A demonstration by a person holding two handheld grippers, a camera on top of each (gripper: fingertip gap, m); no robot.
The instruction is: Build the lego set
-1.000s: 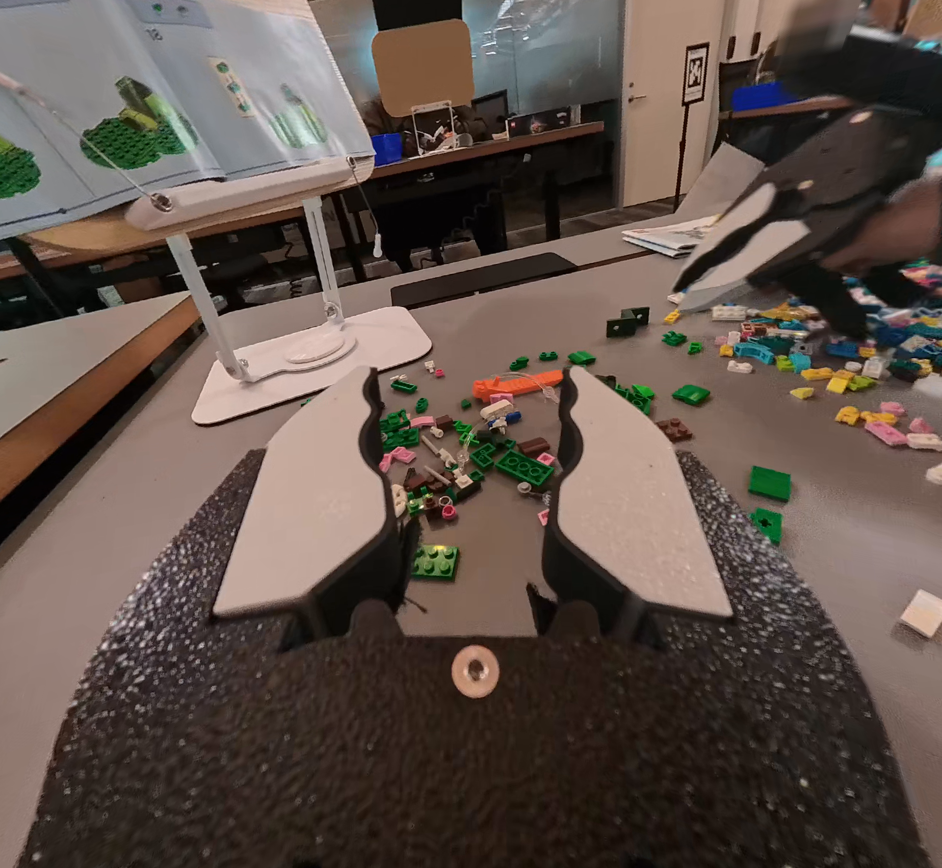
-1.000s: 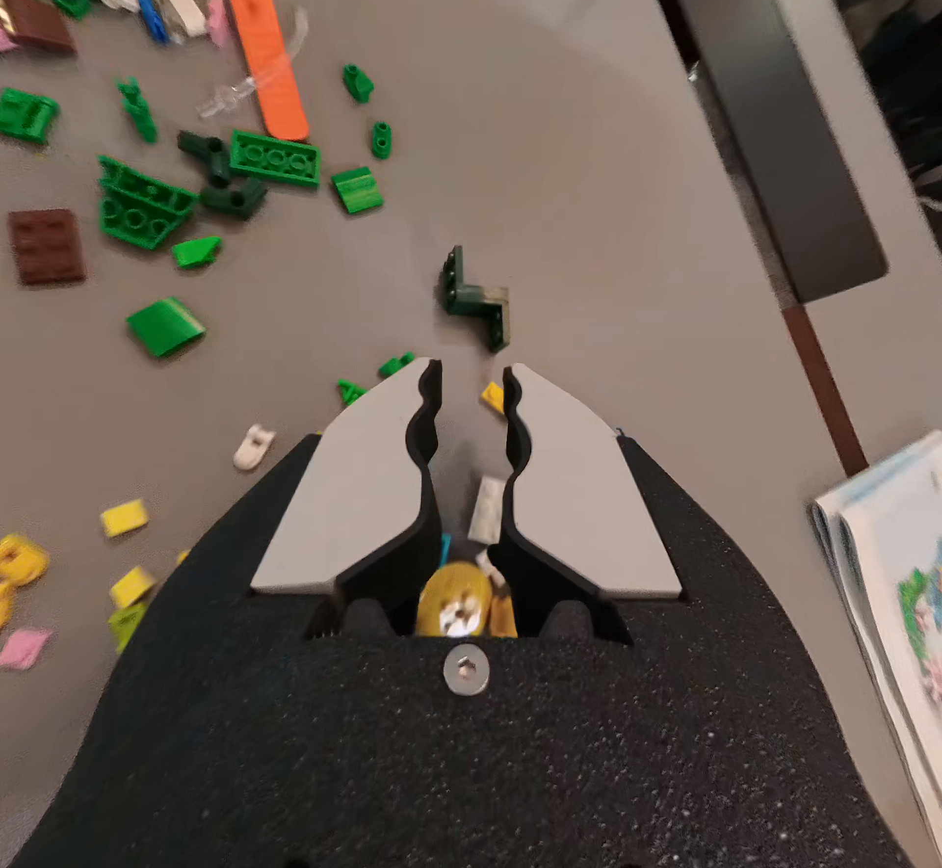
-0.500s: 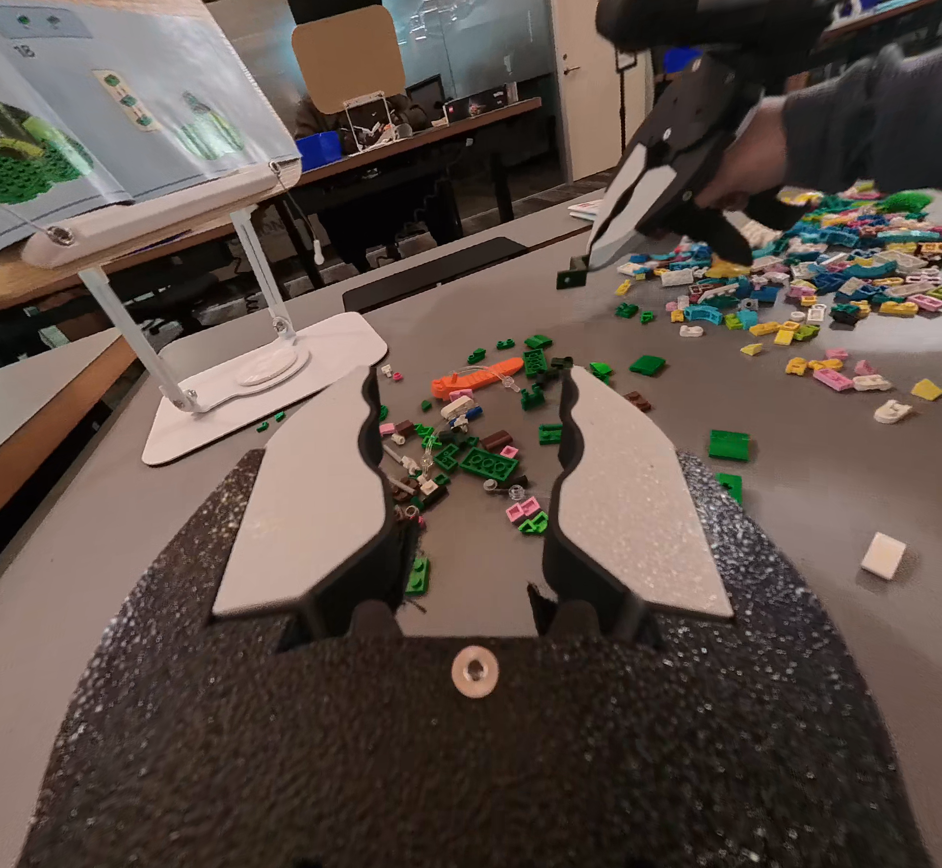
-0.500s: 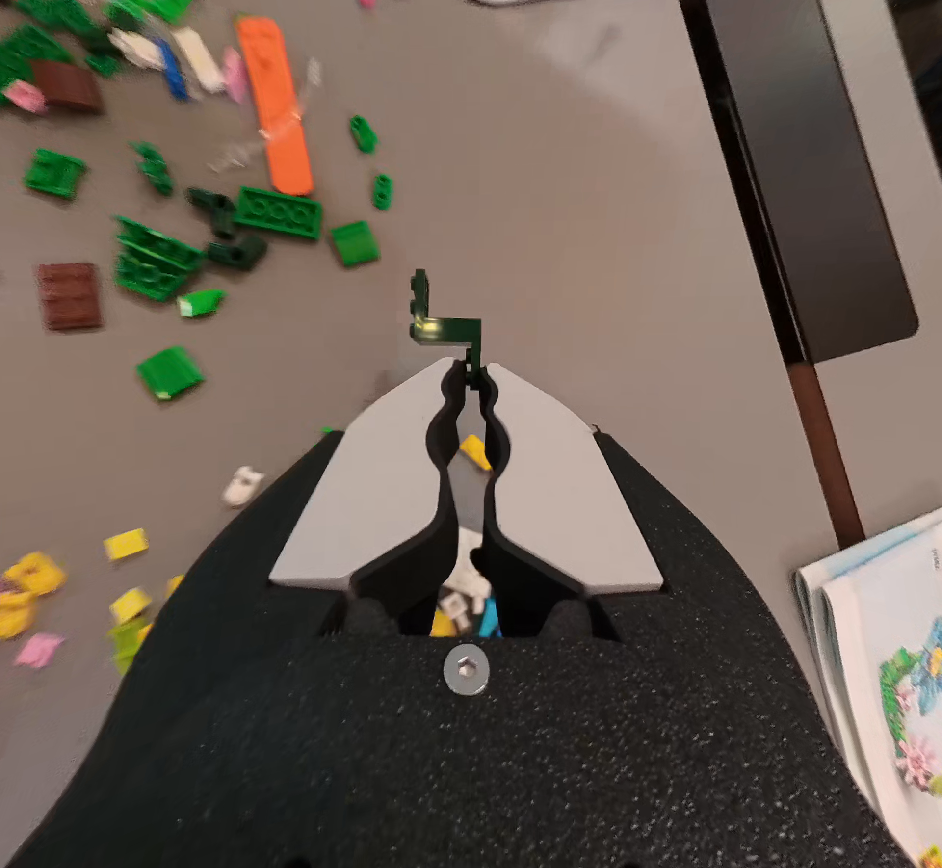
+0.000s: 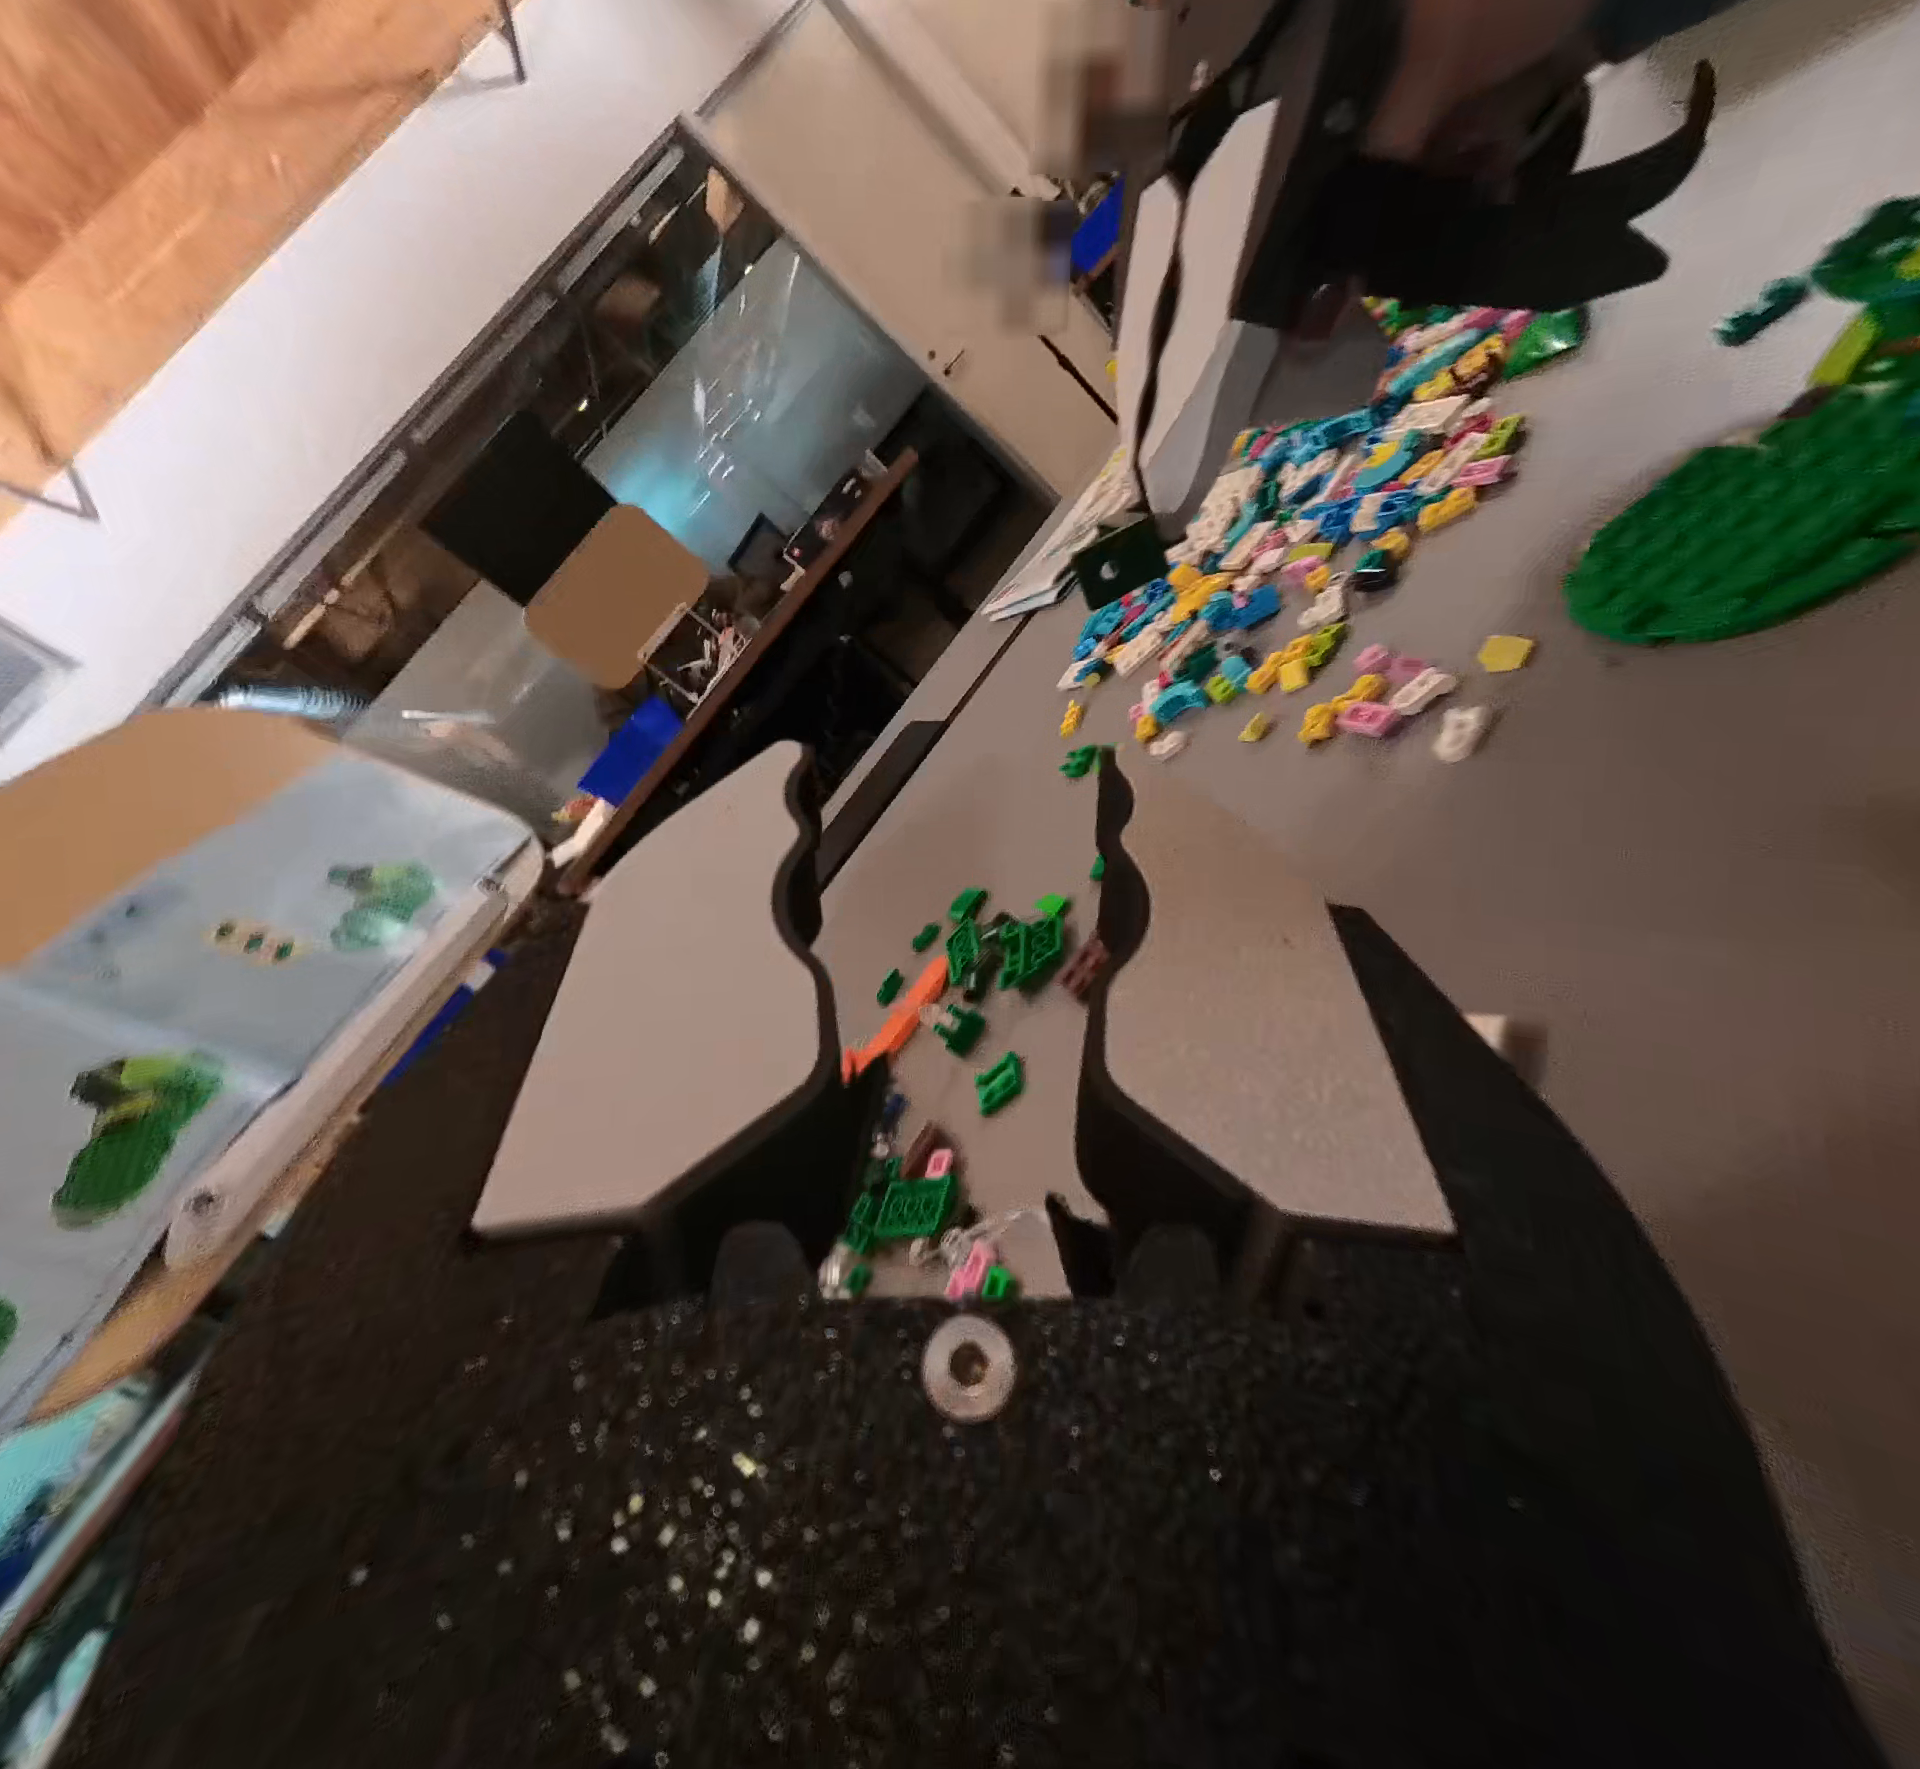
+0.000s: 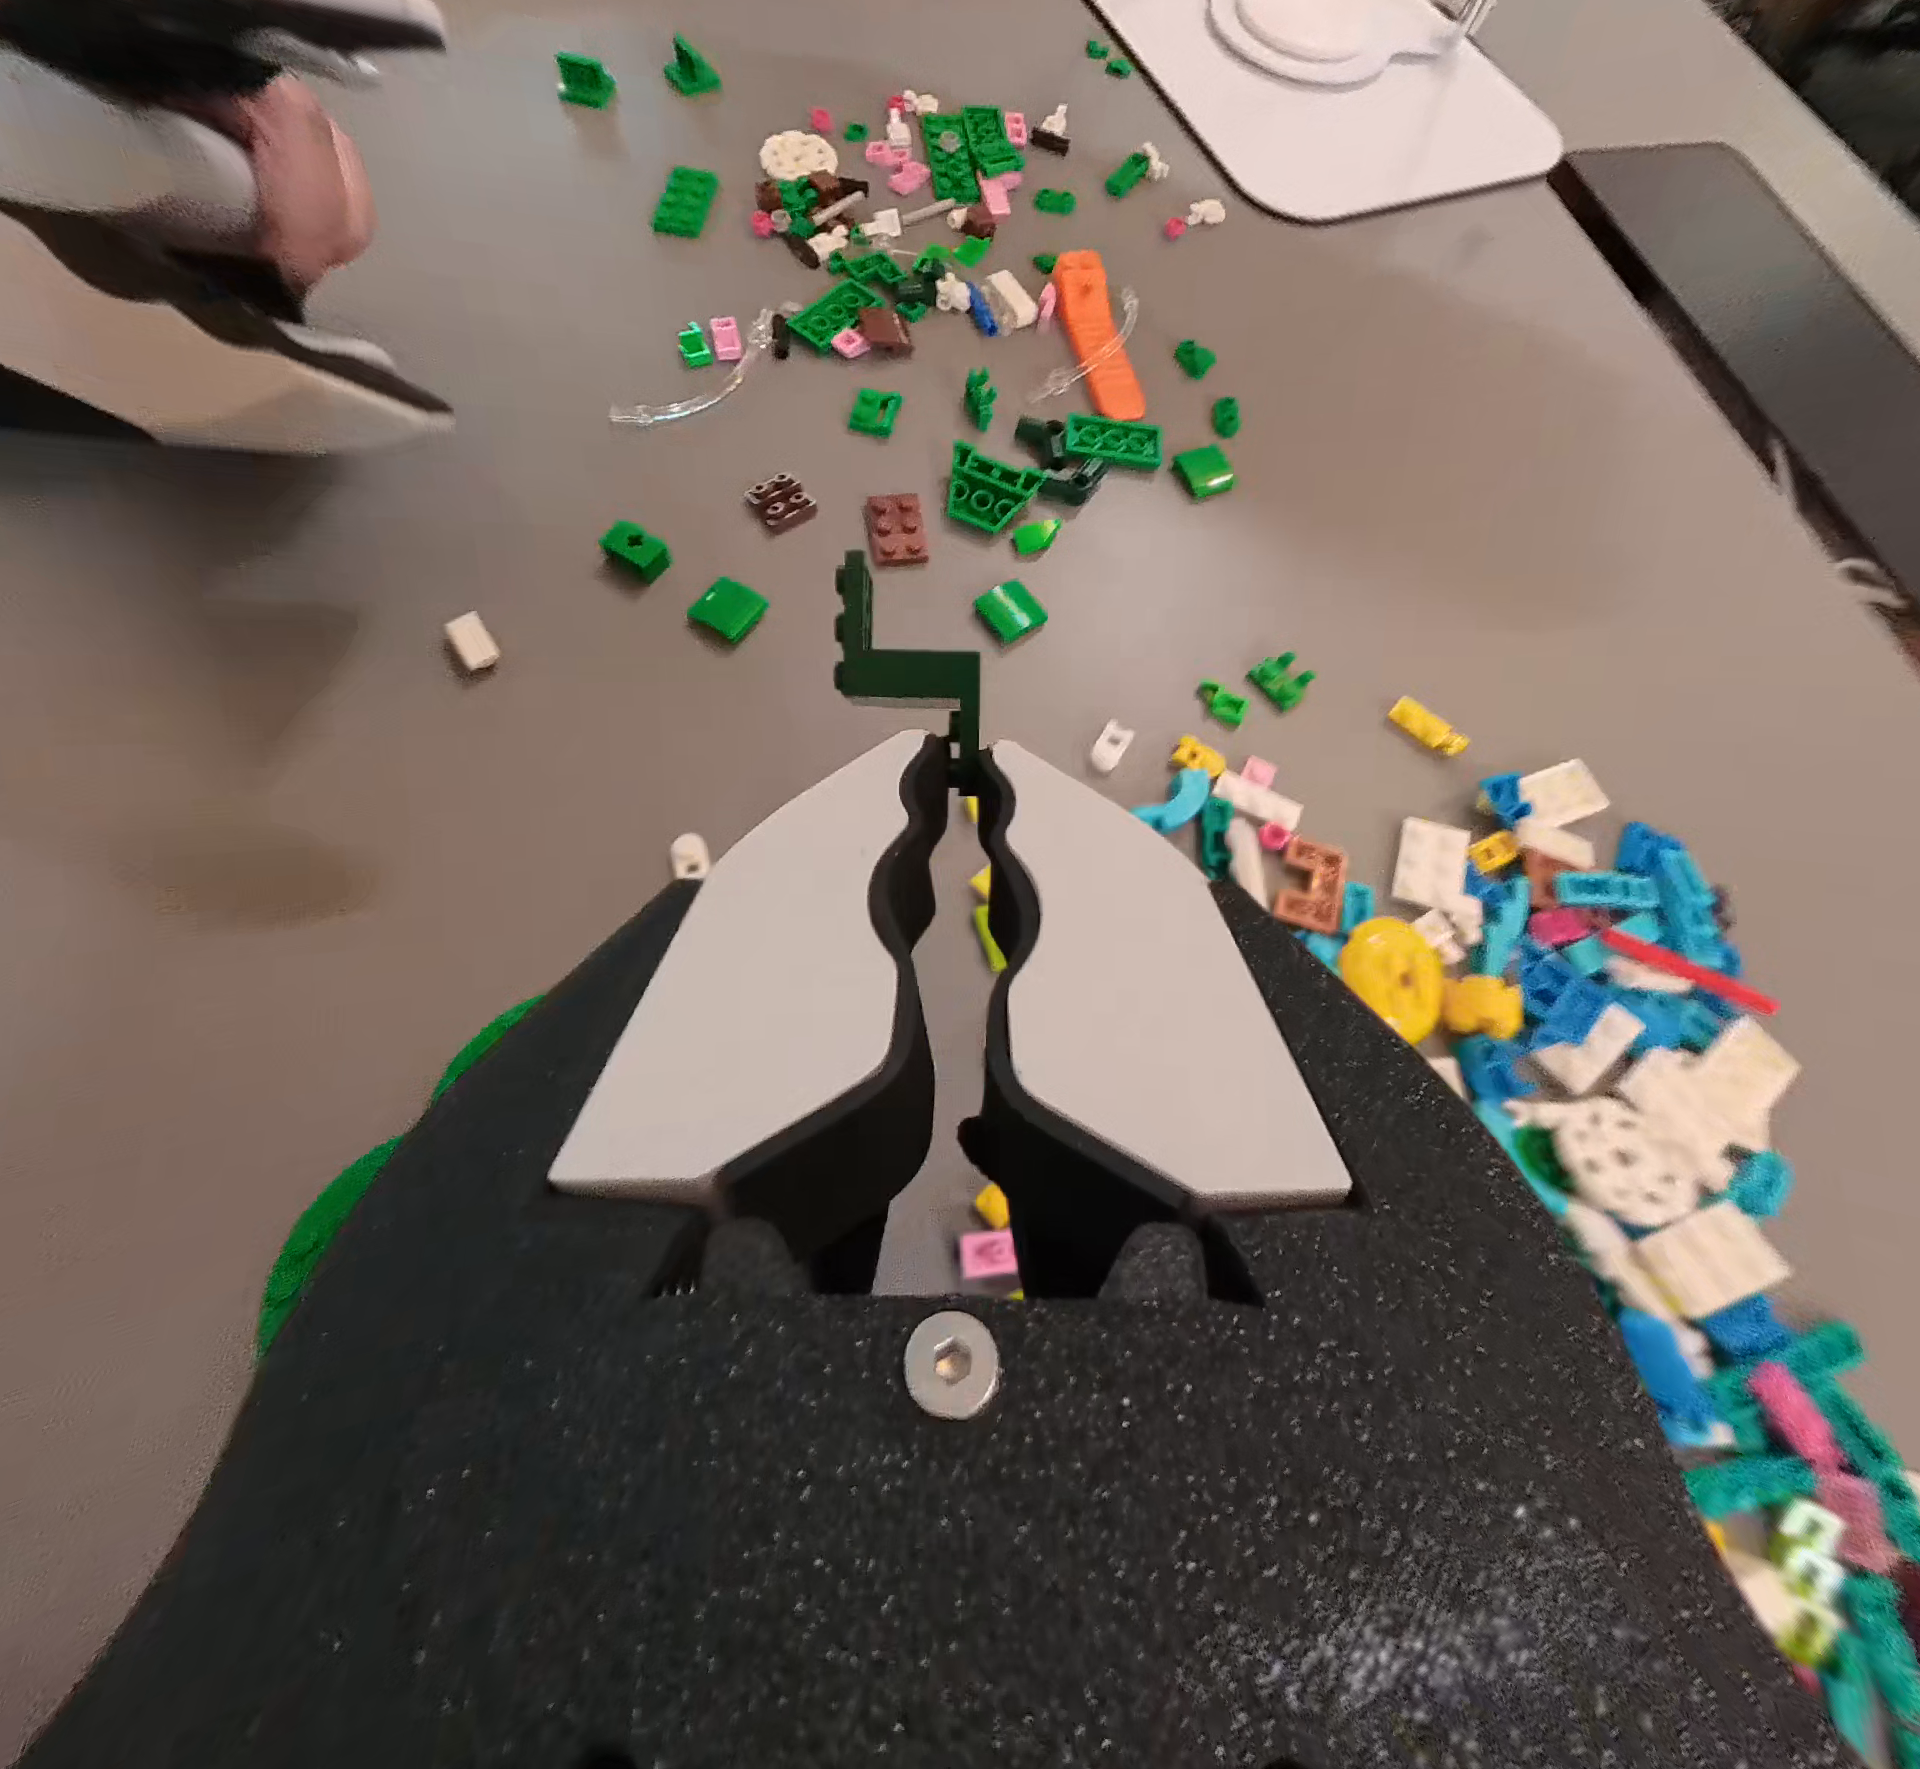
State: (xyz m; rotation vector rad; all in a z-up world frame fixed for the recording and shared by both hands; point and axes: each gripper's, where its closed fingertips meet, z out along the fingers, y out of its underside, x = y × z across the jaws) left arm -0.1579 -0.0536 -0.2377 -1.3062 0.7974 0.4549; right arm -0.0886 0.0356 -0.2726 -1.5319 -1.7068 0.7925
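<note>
The right gripper (image 6: 961, 763) pinches a dark green bracket piece (image 6: 902, 654) at its fingertips, held above the grey table (image 6: 1403, 431), nearer the camera than the orange brick separator (image 6: 1093, 332). The left gripper (image 5: 951, 774) hangs wide apart and empty, above the separator's green scatter.

No readable text, number or brand to be made out, open pale-blue instruction booklet (image 5: 239, 981) on its white stand showing only blurred green pictures, nothing legible printed on the scattered bricks or the grey table (image 6: 1403, 431)
</note>
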